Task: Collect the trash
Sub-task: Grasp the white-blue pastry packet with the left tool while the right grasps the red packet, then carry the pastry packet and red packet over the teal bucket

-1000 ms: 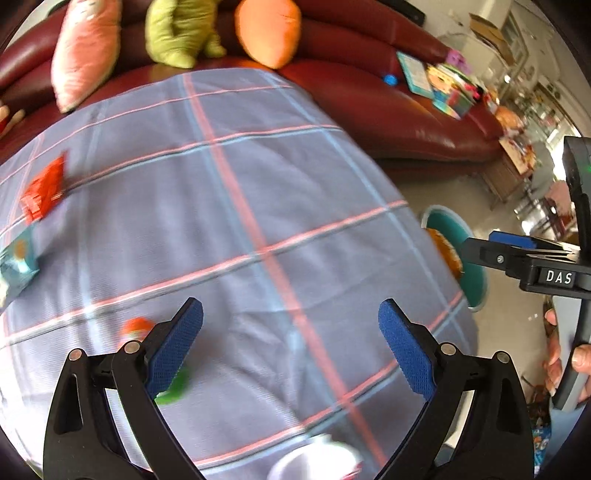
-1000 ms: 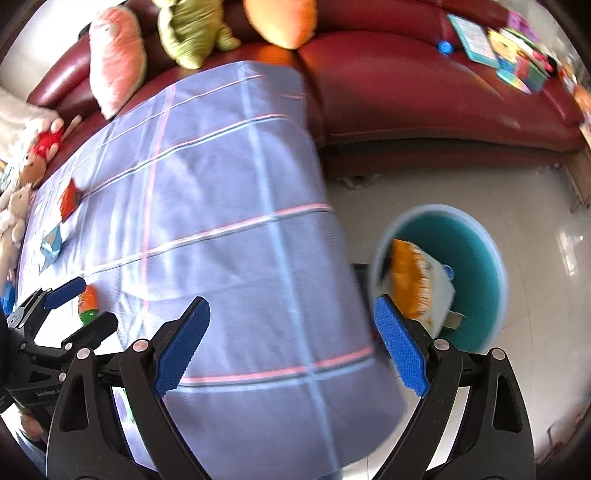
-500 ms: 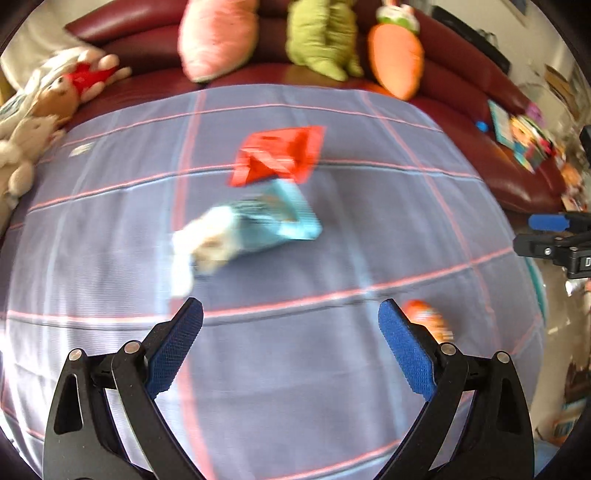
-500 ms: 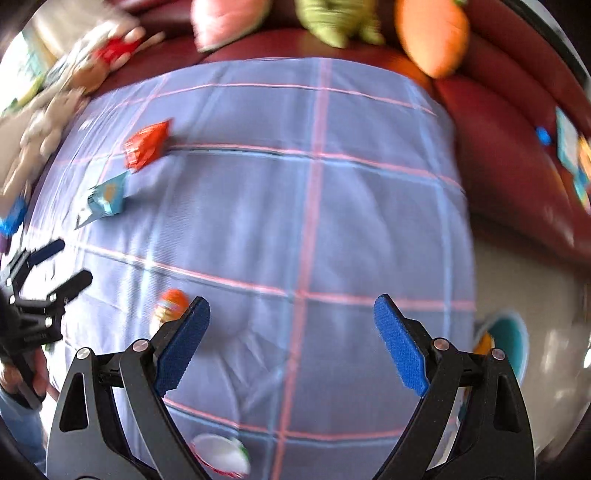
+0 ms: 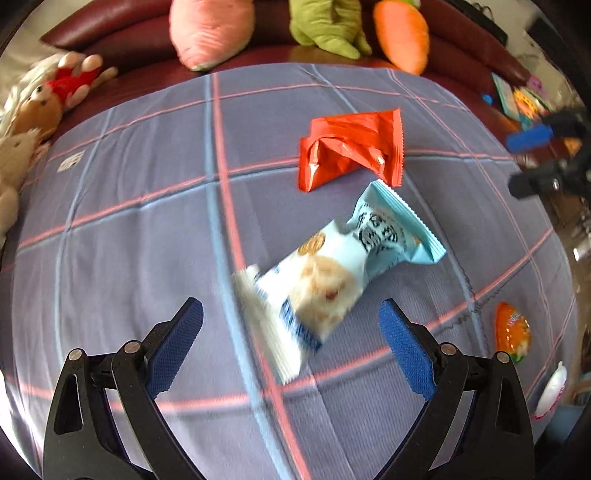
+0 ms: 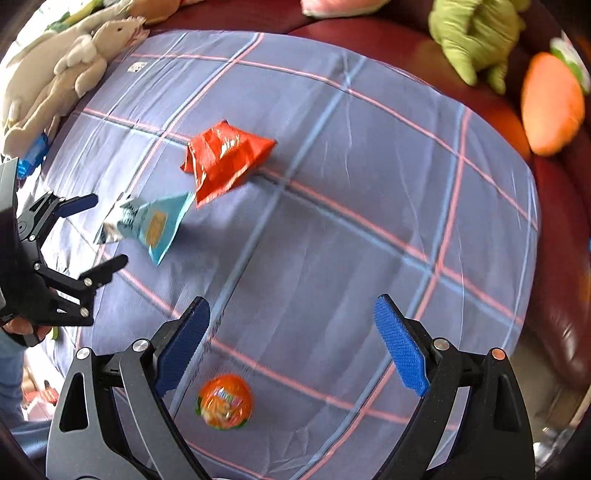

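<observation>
Light-blue and white plastic, crinkly, with a picture of some puffy snack on the front: that's the snack wrapper (image 5: 343, 280) lying flat on the checked tablecloth (image 5: 147, 229), a bit blurred in the left wrist view. It sits just ahead of the left gripper (image 5: 291, 332), roughly in line with the gap between the blue pads. That gripper's jaws are spread wide with nothing in them.

Right behind the blue one, nearly touching its far end, there's a crumpled red wrapper (image 5: 351, 151), folded up like a little tent. Off to the right near the cloth's edge sits a small orange jelly cup (image 5: 512, 332), and a white packet (image 5: 552, 391) lies past it at the very edge.

The right gripper (image 6: 291, 339) is also wide open and empty, hovering over the cloth with the orange jelly cup (image 6: 224, 401) close below its left pad. From that side the blue snack wrapper (image 6: 147, 225) and red wrapper (image 6: 225, 158) sit further out, and the left gripper (image 6: 96, 232) shows at the left edge next to the blue one.

A dark red sofa (image 5: 122, 33) runs behind the table, with a pink cushion (image 5: 210, 29), a green plush (image 5: 328, 26), a carrot plush (image 5: 402, 37) and a doll (image 5: 44, 99) on it.
</observation>
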`<move>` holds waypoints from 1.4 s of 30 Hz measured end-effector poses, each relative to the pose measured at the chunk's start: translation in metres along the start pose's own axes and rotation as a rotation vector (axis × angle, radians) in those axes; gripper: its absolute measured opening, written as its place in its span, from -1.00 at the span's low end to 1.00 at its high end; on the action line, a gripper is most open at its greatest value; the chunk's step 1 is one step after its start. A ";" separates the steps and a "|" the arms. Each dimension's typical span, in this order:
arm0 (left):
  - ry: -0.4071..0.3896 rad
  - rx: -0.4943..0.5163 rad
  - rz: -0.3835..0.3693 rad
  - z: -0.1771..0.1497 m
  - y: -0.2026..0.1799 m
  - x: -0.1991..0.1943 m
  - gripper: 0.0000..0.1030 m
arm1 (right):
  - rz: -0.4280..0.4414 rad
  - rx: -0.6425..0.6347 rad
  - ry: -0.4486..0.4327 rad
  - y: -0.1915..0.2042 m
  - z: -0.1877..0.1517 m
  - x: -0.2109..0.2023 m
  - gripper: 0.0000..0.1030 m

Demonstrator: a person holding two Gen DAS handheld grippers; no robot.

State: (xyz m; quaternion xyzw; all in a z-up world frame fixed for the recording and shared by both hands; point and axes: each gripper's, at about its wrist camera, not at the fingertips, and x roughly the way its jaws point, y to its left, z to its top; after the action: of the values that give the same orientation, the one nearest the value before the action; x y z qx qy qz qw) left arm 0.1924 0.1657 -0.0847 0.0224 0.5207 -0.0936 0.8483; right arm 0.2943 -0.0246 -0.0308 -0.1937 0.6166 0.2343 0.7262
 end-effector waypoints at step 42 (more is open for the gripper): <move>-0.033 -0.098 0.020 0.008 0.031 -0.007 -0.11 | -0.028 -0.246 0.001 0.014 0.017 0.036 0.14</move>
State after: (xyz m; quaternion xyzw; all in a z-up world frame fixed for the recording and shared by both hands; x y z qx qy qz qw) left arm 0.2016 0.1959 -0.0771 -0.0157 0.5102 -0.0596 0.8579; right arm 0.3045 0.0003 -0.0638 -0.2900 0.5809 0.2977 0.6999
